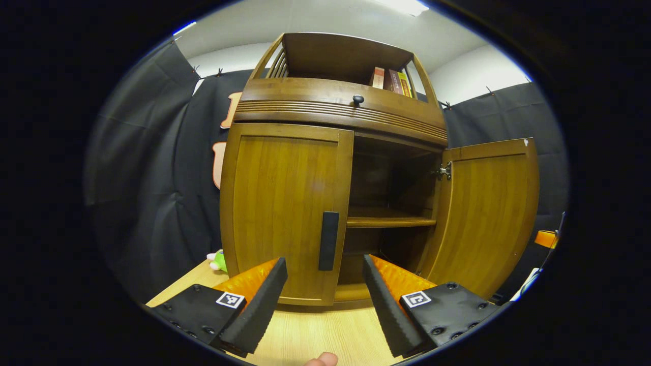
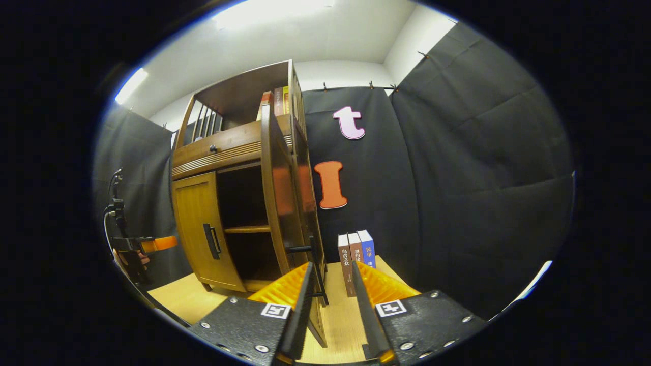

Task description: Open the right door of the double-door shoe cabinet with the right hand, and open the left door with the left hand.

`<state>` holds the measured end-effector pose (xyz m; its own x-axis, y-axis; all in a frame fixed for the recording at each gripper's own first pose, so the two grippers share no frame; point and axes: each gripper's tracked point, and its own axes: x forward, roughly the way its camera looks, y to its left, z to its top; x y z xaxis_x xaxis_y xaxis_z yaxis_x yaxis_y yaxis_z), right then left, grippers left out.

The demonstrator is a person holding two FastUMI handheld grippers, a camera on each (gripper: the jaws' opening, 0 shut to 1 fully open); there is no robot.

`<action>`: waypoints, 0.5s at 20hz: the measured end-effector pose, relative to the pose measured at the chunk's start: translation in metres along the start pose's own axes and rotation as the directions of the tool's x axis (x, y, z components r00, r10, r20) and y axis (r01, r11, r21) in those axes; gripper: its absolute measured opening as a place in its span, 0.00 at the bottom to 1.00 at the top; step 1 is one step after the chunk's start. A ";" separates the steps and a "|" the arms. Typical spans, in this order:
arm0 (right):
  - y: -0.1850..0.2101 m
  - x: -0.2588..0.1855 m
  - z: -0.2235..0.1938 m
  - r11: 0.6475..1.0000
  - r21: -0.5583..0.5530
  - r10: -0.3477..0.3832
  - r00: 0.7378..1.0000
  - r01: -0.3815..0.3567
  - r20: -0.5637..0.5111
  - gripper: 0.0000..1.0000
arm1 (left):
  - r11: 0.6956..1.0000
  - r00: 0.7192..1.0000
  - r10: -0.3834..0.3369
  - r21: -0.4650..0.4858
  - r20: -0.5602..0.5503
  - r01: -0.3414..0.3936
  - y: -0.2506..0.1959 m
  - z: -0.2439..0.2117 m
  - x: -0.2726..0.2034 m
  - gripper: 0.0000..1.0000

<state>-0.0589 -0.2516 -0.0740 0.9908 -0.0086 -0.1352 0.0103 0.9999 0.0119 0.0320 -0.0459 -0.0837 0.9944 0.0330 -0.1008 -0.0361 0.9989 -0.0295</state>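
at bottom centre of the left gripper view, left gripper spread open and empty, aimed at the black handle of the shut left door, probably to take it next. in the right gripper view, right gripper parted at bottom centre, its handle between the fingers, touching or not unclear; right door swung open edge-on, mid frame.

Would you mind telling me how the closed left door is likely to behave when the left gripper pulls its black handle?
The left door looks like rigid wood, so it should swing stiffly, probably on hinges like the one on the open right door. Its black handle is a slim upright bar; the open left gripper might slip.
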 end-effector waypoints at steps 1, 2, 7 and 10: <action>0.005 -0.002 -0.001 1.000 -0.030 0.004 1.000 -0.004 -0.011 0.56 | 1.000 1.000 0.004 0.003 -0.004 -0.004 0.001 -0.002 0.002 0.97; 0.012 -0.002 -0.001 0.998 -0.054 0.009 1.000 -0.010 -0.020 0.65 | 1.000 1.000 0.007 0.007 -0.005 -0.007 0.002 -0.004 0.006 0.96; 0.042 0.005 -0.004 0.998 -0.056 0.028 0.999 -0.030 -0.036 0.92 | 1.000 1.000 -0.018 -0.010 -0.012 0.018 0.000 0.004 0.053 0.93; 0.044 0.009 -0.003 0.998 -0.069 -0.012 1.000 0.010 -0.026 0.92 | 0.999 0.999 -0.035 -0.017 -0.005 0.035 -0.001 0.008 0.075 0.95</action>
<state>-0.0504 -0.2079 -0.0778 0.9867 -0.0205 -0.1612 0.0113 0.9983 -0.0579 0.1078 -0.0444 -0.0830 0.9945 -0.0019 -0.1050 -0.0033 0.9988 -0.0494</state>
